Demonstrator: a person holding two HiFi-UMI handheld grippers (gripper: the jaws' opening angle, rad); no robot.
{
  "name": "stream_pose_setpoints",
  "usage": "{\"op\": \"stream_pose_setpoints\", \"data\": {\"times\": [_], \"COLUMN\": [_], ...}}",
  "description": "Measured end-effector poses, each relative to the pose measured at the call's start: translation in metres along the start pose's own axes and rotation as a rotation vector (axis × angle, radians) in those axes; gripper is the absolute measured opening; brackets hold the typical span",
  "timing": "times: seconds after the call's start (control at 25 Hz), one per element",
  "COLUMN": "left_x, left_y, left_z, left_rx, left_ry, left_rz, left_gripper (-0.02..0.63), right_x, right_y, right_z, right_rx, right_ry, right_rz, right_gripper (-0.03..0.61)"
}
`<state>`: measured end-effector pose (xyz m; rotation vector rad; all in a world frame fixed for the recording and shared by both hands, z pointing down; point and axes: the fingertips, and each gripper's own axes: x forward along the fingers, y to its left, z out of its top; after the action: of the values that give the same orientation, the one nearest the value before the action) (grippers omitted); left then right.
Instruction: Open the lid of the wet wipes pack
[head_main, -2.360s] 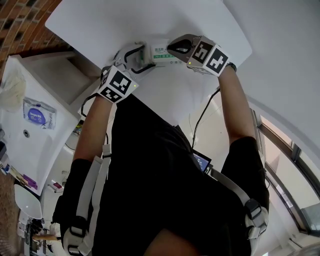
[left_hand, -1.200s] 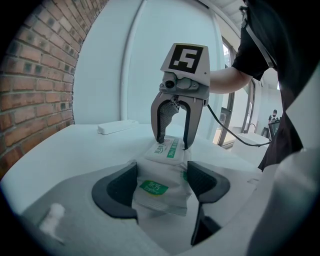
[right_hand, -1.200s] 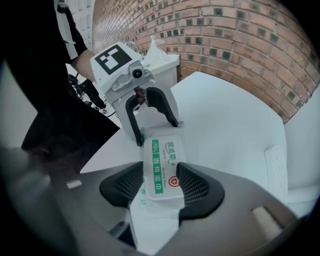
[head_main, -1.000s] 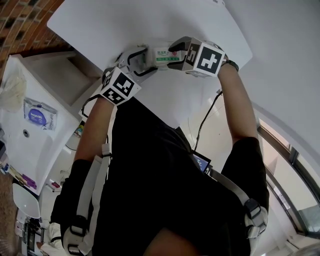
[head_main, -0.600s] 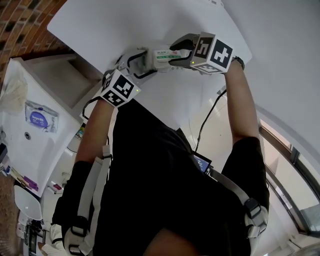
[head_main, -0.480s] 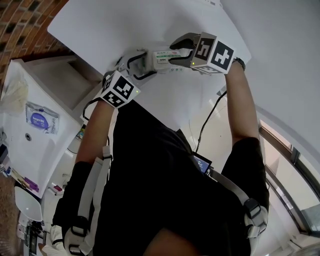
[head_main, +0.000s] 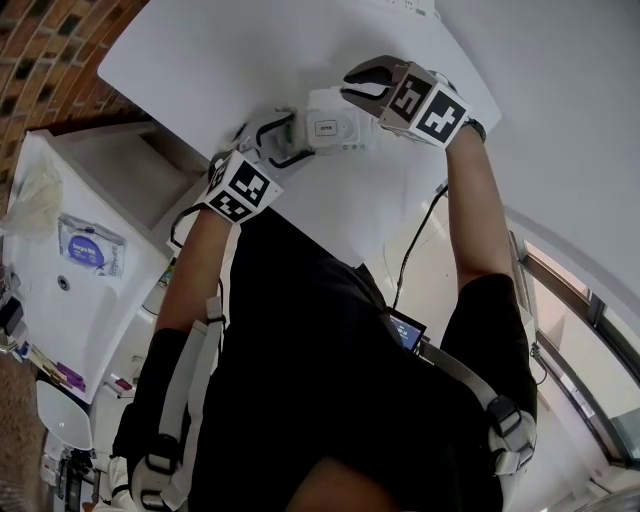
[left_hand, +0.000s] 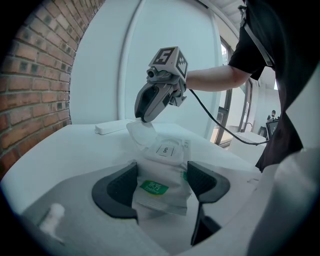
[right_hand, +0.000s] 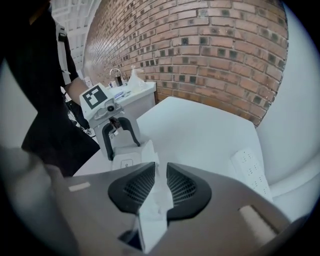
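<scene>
- Head view: the person's dark torso fills the lower half, and the table is cut off at the top edge. The pack lies on the table between the 2 grippers. Its small label carries print too tiny to read. The left gripper is at the pack's left end. The right gripper stands over its upper right end. Its tips are dark and run together from here, so the lid cannot be made out.
- Left gripper view: both pads flank the near end of the pack and press its sides, so this gripper is clamped on the pack. A green label between the pads has white characters too blurred to read. A white tab farther along reads "OPEN". Beyond it the lid, a clear flap, stands lifted off the pack's top with its upper edge in the right gripper's tips. A power strip lies farther back, well apart.
- Right gripper view: the jaws have just been closing and stand nearly together, pinching the white lid between the pads. The lid's lower part runs out of sight under the gripper's body. The pack lies just beyond the tips, its far end in the left gripper. A brick wall rises behind the table.
</scene>
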<state>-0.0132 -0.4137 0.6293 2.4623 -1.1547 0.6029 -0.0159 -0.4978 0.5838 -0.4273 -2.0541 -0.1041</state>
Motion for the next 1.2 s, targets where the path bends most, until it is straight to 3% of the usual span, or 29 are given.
{"op": "stream_pose_setpoints", "data": {"times": [0.28,0.6,0.92,1.2], "left_x": [-0.001,-0.003,-0.024,-0.044], "left_y": [0.000,0.002,-0.006,-0.017], "left_z": [0.001,0.002,0.030,0.052], "left_rx": [0.003,-0.017,-0.042,-0.031], "left_ry": [-0.009,-0.030,-0.119,-0.173], "left_rz": [-0.017,-0.026,-0.109,-0.132], "left_gripper": [0.327,0.325,0.324,0.321], "right_x": [0.014,0.020,-0.040,-0.081], "right_y": [-0.014,-0.027,-0.028,0.005], "right_z": [-0.006,-0.017,-0.015,-0.020], "right_rx": [0.045,0.206,0.371,0.483], "right_ry": [-0.062,-0.176,-0.374,-0.507], "right_rz": [-0.109,-0.224,-0.406,-0.531], "right_gripper": [0.089,0.091,0.098,0.074]}}
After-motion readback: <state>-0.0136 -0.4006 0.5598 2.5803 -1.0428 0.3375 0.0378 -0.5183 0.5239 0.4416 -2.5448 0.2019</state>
